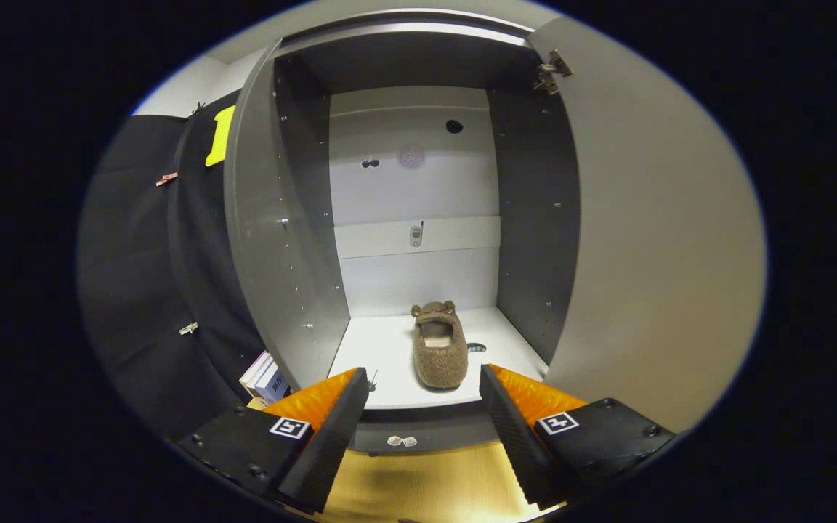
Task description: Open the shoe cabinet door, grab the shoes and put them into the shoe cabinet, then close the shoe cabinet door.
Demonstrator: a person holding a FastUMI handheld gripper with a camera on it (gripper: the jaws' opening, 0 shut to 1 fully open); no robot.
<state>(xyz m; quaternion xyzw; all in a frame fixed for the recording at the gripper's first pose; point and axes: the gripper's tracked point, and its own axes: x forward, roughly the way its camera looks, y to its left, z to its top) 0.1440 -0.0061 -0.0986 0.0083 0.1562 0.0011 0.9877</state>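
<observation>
The grey shoe cabinet (280,240) stands open straight ahead, its door (651,240) swung out to the right. A brown fuzzy slipper (439,349) lies on the cabinet's white bottom shelf (378,356), toe pointing into the cabinet, just beyond my fingertips. My gripper (424,388) is open, with nothing between its fingers, held in front of the shelf's front edge.
The door's hinge (553,73) shows at the top right of the opening. A black cloth wall (135,290) hangs left of the cabinet, with some books or boxes (264,378) at its foot. Wooden floor (418,487) lies below the fingers.
</observation>
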